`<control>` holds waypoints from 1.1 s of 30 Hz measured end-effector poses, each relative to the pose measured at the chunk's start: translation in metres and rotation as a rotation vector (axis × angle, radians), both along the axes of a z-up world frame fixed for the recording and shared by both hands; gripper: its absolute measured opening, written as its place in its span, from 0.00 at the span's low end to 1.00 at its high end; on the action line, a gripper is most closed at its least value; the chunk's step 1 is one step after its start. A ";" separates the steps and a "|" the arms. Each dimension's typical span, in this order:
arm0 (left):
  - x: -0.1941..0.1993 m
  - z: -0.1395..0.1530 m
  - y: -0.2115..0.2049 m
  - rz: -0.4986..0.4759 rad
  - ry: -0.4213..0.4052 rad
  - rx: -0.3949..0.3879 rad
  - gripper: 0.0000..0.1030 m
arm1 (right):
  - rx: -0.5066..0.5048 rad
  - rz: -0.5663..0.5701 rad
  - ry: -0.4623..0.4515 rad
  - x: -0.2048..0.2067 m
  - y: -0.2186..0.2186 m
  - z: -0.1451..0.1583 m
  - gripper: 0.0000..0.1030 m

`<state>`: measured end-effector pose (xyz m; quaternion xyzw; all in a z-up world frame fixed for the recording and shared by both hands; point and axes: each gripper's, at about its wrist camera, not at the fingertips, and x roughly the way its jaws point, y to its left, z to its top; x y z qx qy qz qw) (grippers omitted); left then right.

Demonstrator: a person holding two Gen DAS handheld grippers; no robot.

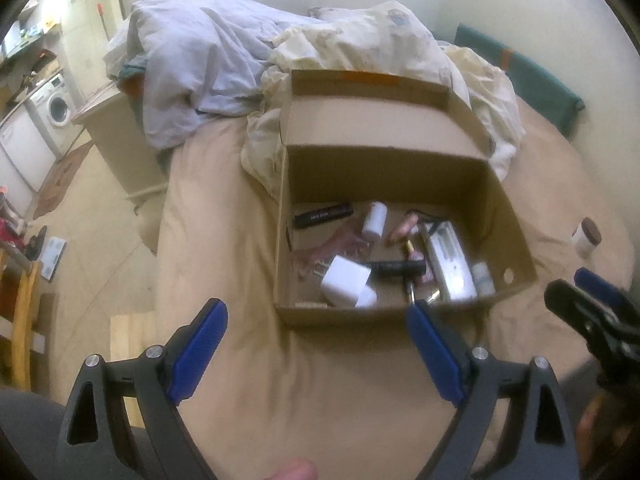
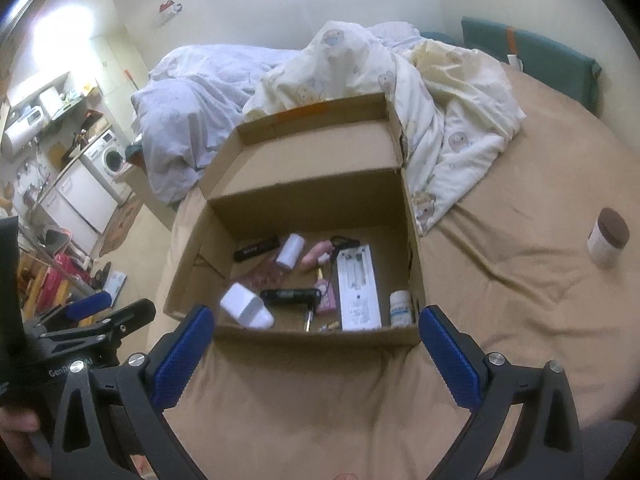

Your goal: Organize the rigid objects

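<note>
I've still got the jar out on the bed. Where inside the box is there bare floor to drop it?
In the cardboard box, the bare strip of floor runs along the back wall, behind the black tube and the white cylinder. The left side by the white adapter has some room. The front right is crowded. The jar sits on the sheet, to the right.

Print on the flat white rectangular package (image 2: 357, 292) unreadable; brown cardboard box's (image 1: 340, 314) near wall hides the small white bottle's (image 2: 401, 307) base.

An open cardboard box (image 2: 312, 336) holds small items; a brown-lidded white jar (image 2: 608, 236) stands on the bed outside it.
</note>
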<state>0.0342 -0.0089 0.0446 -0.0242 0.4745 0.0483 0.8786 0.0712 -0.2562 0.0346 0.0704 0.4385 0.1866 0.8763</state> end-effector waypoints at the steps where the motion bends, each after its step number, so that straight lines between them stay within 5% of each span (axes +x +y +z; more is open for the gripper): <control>1: -0.001 -0.002 -0.001 -0.001 -0.001 0.002 0.91 | -0.013 0.004 -0.005 -0.001 0.001 -0.003 1.00; 6: 0.003 -0.016 -0.004 -0.025 -0.009 0.056 0.95 | -0.069 -0.001 -0.016 -0.007 0.005 -0.021 1.00; 33: 0.003 -0.019 -0.006 -0.019 0.002 0.027 0.98 | -0.056 -0.033 0.006 0.007 0.006 -0.029 1.00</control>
